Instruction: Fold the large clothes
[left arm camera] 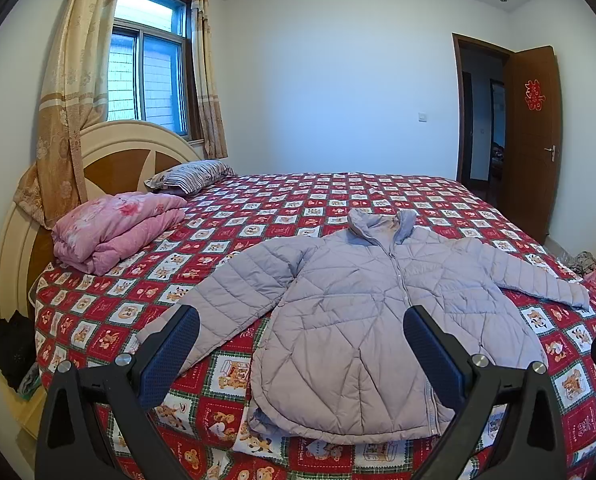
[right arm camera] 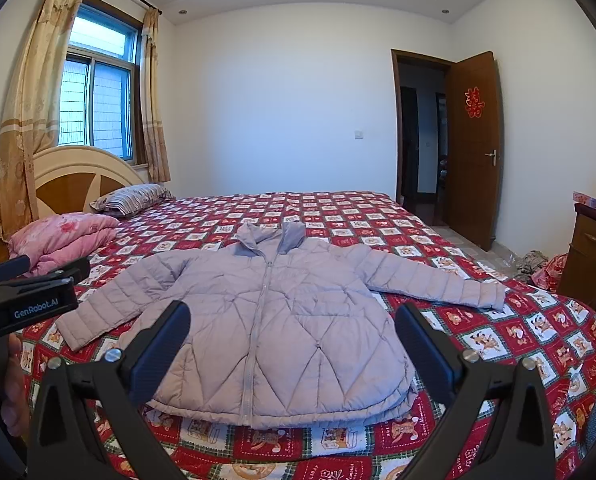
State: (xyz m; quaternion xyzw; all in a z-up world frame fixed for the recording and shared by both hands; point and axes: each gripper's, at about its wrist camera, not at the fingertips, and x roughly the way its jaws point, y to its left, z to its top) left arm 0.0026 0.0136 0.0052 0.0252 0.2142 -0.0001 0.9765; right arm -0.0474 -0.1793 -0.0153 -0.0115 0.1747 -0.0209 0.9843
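Note:
A pale lilac quilted jacket [left arm camera: 362, 320] [right arm camera: 273, 324] lies flat and zipped on the red patterned bedspread [left arm camera: 257, 208] [right arm camera: 338, 208], collar away from me, both sleeves spread outward. My left gripper [left arm camera: 302, 320] hovers open above the jacket's hem and left sleeve, nothing between its blue-padded fingers [left arm camera: 177, 348]. My right gripper [right arm camera: 293, 320] is open too, hanging over the lower front of the jacket. The left gripper's black body [right arm camera: 25, 300] shows at the left edge of the right wrist view, held by a hand.
A folded pink quilt [left arm camera: 113, 228] and a striped pillow [left arm camera: 193, 174] lie near the headboard [left arm camera: 109, 152] at the left. A brown door [right arm camera: 474, 148] stands open at the far right. A wooden cabinet [right arm camera: 590, 252] and bags on the floor flank the bed's right side.

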